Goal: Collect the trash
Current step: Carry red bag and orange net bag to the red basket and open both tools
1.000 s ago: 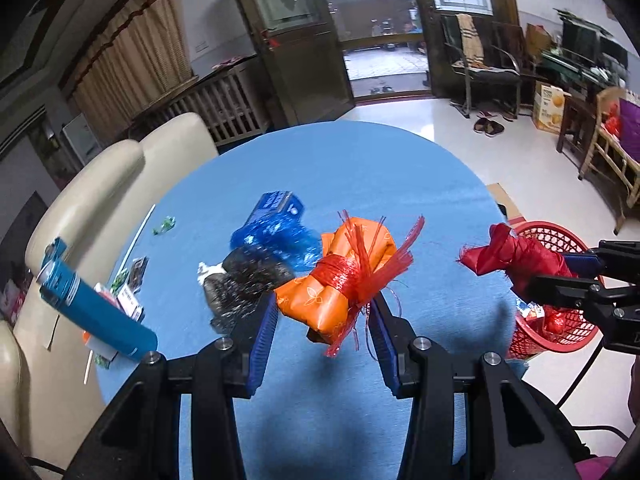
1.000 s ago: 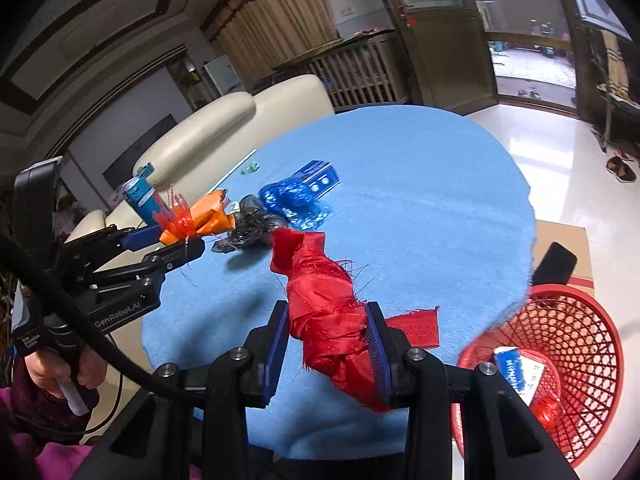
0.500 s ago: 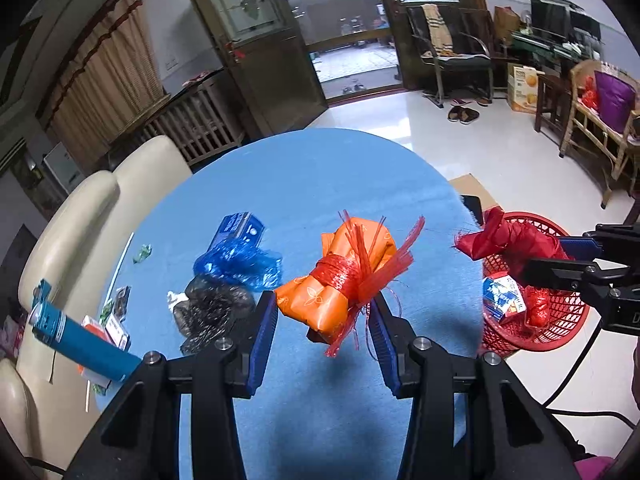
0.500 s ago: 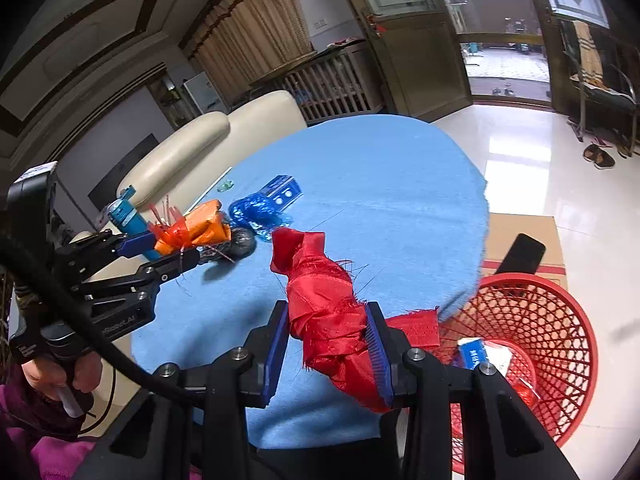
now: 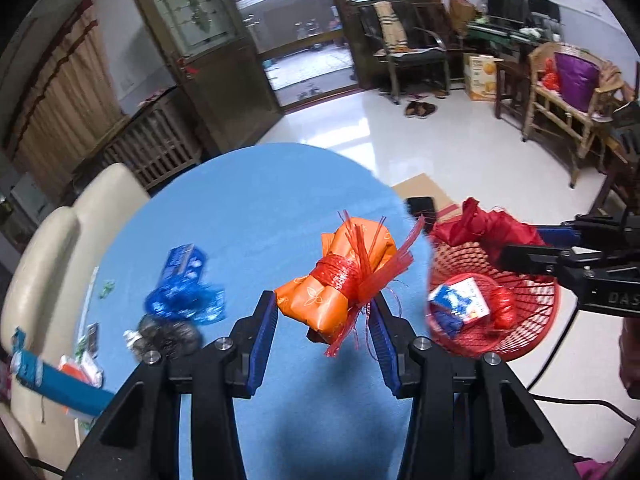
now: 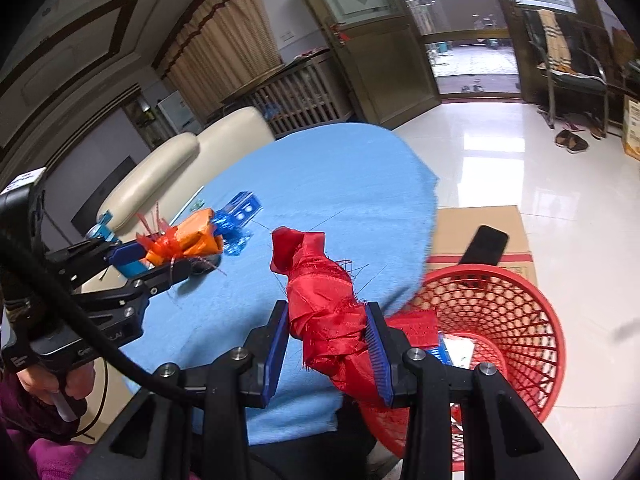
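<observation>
Aloft, both grippers (image 5: 322, 312) (image 6: 326, 342) loaded.

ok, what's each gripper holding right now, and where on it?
Left gripper clamps the orange bundle at its lower end, below the red mesh tie. Right gripper pinches the red cloth wad around its middle.

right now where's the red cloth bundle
The red cloth bundle is clamped in the right hand-held gripper, raised beside the table edge, by the red basket.

Orange bundle (image 5: 335, 288), red cloth (image 6: 330, 316), red basket (image 6: 516, 300), blue tablecloth (image 5: 256, 216).
</observation>
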### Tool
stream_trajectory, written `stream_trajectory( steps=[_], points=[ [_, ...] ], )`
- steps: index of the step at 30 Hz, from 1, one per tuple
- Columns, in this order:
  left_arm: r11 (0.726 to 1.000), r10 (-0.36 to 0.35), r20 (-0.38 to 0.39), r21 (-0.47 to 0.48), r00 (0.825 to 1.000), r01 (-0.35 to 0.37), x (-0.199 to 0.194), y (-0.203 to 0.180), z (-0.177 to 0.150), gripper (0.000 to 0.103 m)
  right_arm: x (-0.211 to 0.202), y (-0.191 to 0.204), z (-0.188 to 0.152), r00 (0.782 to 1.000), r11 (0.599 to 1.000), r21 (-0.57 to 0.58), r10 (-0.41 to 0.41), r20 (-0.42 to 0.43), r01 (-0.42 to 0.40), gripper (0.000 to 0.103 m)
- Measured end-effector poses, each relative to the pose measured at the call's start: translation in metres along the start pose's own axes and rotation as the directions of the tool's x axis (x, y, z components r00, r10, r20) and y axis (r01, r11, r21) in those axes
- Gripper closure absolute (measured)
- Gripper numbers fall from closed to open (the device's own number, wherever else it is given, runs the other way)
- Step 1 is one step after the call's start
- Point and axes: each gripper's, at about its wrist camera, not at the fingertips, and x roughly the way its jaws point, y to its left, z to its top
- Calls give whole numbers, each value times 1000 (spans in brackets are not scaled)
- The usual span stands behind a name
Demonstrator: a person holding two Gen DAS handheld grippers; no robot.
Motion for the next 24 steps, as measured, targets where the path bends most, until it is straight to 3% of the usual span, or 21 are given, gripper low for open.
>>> stream_trajectory(
  steps=[3, 21, 24],
  points=[
    [998, -63, -12, 0, 998, 63, 8, -8, 7, 55, -5, -20, -4, 1000, 999, 40, -27, 3, 27, 63],
    [960, -244, -103, 116, 964, 255, 43, -90, 28, 54, -17, -108, -25, 994, 960, 258, -111, -6, 109, 60],
    [952, -264, -103, 130, 959, 276, 45, -99, 31, 43, -18, -118, -26, 994, 949, 297, -110, -12, 108, 57]
  ],
)
